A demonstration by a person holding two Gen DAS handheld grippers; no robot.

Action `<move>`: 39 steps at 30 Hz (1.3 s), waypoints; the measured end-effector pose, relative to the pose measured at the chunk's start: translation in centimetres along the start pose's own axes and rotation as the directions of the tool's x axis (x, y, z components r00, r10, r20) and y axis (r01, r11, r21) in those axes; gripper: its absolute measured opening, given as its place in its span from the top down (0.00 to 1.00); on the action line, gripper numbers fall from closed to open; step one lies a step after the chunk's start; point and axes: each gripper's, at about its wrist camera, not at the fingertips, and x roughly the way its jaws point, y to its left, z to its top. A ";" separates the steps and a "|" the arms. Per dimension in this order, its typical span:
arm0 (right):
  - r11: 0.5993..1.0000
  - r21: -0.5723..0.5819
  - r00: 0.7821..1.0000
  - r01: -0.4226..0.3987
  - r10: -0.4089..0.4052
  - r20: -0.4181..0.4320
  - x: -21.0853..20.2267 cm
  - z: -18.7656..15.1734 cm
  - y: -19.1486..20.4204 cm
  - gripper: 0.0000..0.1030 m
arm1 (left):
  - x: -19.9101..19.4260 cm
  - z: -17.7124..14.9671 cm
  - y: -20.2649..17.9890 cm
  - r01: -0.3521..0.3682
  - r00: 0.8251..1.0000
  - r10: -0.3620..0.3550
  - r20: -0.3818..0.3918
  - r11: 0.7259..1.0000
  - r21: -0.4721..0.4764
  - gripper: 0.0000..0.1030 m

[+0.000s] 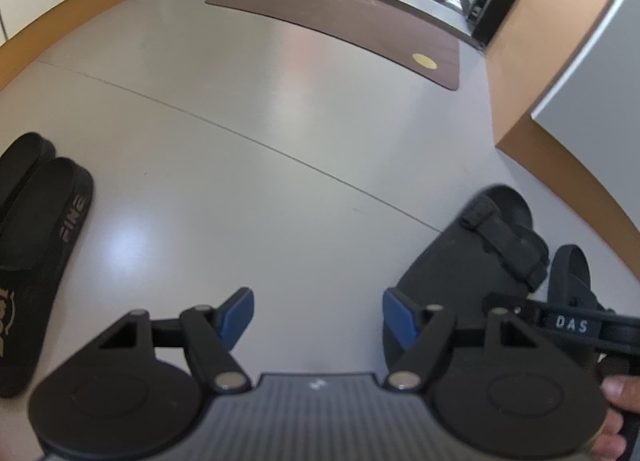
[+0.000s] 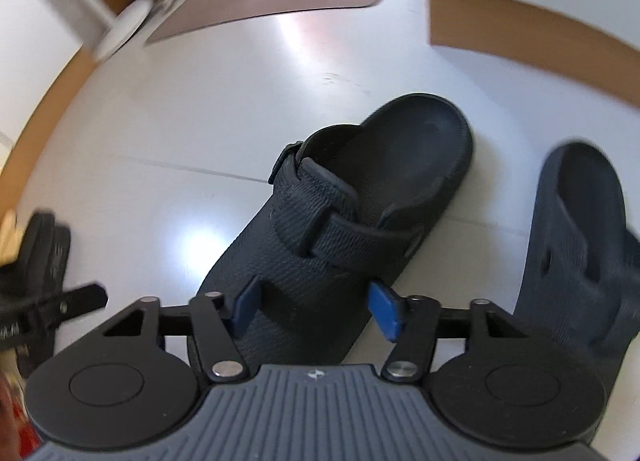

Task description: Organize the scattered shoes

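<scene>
the right hand-held gripper (image 2: 314,311) hangs spread over the toe end of a dark strapped clog (image 2: 340,229) lying on the floor (image 2: 180,109), its blue pads flanking the toe without pinching it; its mate (image 2: 576,237) lies just beside at 3 o'clock. the left hand-held gripper (image 1: 318,317) is spread over bare floor, a black slide pair (image 1: 36,261) at its 9 o'clock. this reads as a grasp or a release; a grasp would need a squeeze across the toe.
</scene>
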 end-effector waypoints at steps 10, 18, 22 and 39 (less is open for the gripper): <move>0.999 -0.040 0.998 0.036 -0.038 -0.043 -1.4 0.3 0.0 0.54 | -0.8 0.1 -0.5 0.018 1.000 -0.018 0.006 1.000 0.003 0.29; 0.987 0.154 0.998 0.049 -0.055 0.032 0.0 -0.1 -0.3 0.10 | 0.0 -0.1 0.4 0.004 1.000 -0.004 -0.014 1.000 0.008 0.29; 0.976 0.216 0.999 0.019 -0.029 0.043 1.8 -0.3 -0.1 0.10 | 0.2 0.0 1.6 -0.015 1.000 0.015 -0.016 1.000 -0.020 0.29; 0.984 0.156 0.997 0.084 -0.083 -0.010 0.1 -2.8 -1.5 0.23 | -0.8 0.7 -0.5 -0.009 1.000 0.009 0.016 1.000 0.005 0.29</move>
